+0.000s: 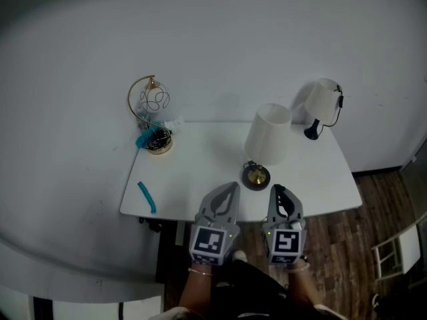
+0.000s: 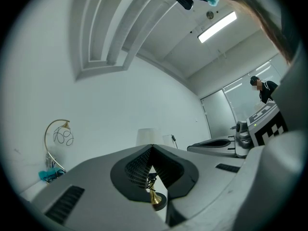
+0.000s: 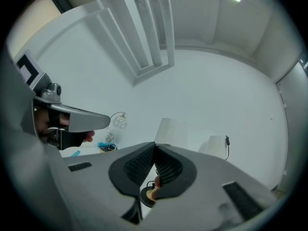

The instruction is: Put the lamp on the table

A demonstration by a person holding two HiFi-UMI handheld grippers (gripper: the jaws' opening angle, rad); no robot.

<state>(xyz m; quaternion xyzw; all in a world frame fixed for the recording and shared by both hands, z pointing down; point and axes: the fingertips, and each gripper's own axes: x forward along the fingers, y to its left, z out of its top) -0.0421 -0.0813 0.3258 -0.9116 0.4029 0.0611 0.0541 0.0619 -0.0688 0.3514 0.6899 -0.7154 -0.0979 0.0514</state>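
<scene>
- The lamp (image 1: 267, 139) stands upright on the counter (image 1: 193, 179), its base just ahead of your fingers and between the two pairs.
- Your left gripper (image 1: 231, 187) and right gripper (image 1: 276, 189) sit about equally near, each with its fingers pressed together on nothing.

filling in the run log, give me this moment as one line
front lamp: upright on table | left gripper: shut, empty | right gripper: shut, empty
</scene>
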